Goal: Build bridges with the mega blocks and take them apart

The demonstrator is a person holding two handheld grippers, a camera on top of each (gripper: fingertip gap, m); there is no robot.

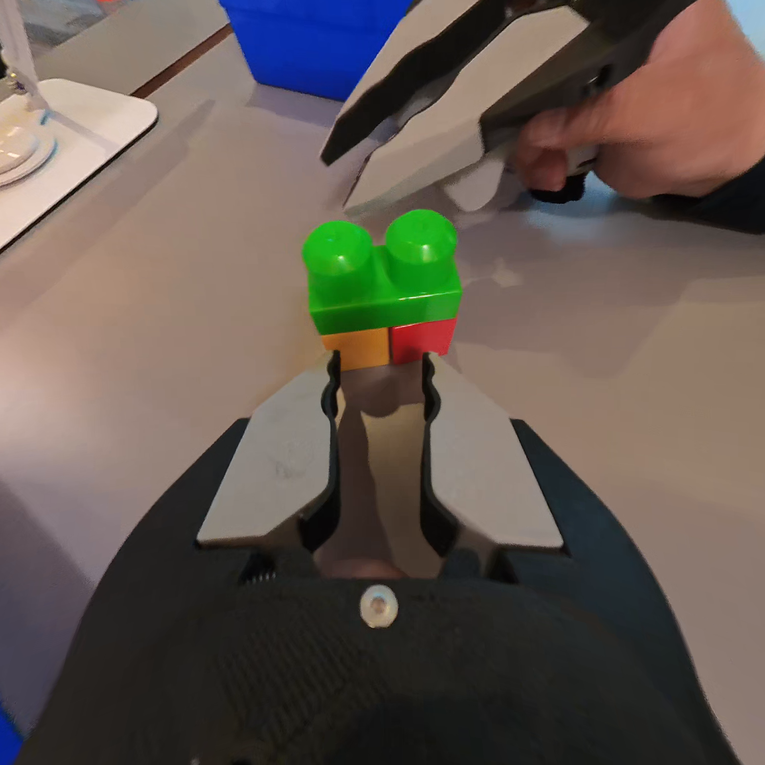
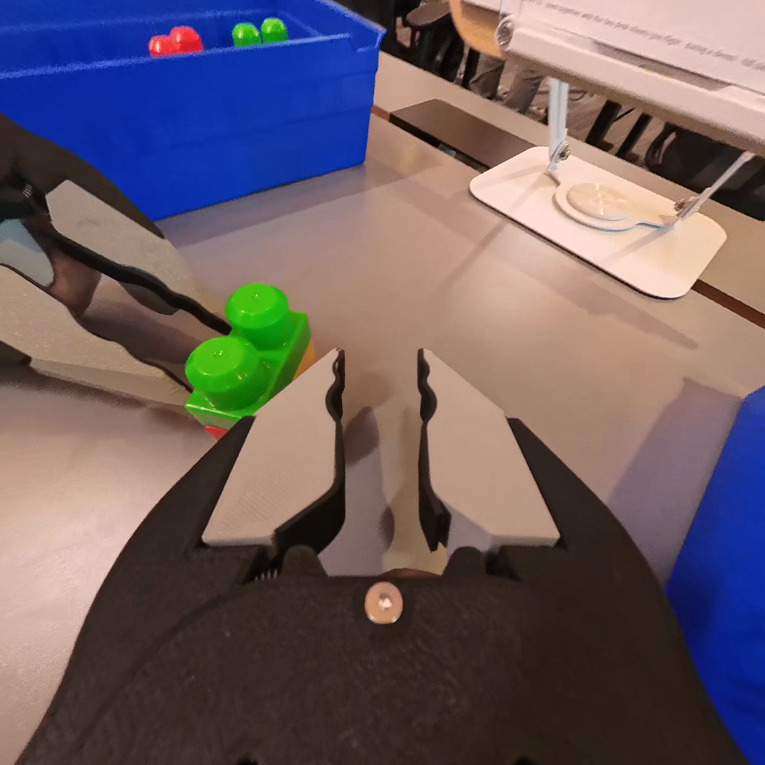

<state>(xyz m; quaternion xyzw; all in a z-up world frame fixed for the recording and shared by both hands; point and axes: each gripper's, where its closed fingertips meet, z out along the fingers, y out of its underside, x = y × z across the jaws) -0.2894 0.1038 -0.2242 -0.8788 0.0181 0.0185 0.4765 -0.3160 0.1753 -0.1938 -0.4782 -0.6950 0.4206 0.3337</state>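
Evidently between building and taking apart: small bridge complete on the desk (image 1: 165,331), green block (image 1: 383,285) with two studs seated across an orange block (image 1: 358,350) and a red block (image 1: 422,339) that stand touching side by side. No gap visible under the span.

Left gripper (image 1: 381,358) low and level with the bottom pair, jaws apart, tips right at the near faces of orange and red, not around them. Hard to tell whether the tips actually press.

Right gripper (image 2: 378,356) held in a hand (image 1: 645,124), jaws apart and empty, just beside the green block and a little above it, angled down toward the desk. Not touching any block, as far as can be seen.

Blue bin (image 2: 186,124) behind the bridge, holding spare red and green pieces.

Probably the start of the take-apart step, though a last press to seat the top piece cannot be ruled out. Next move likely calls for two things at once: steadying the lower pair with the left jaws, and swinging the right jaws over to straddle the green block across its narrow sides, then closing and pulling straight up. Needs a square, centred grip below the studs; off-axis pull likely to tip the whole stack or drag the bottom pieces along.
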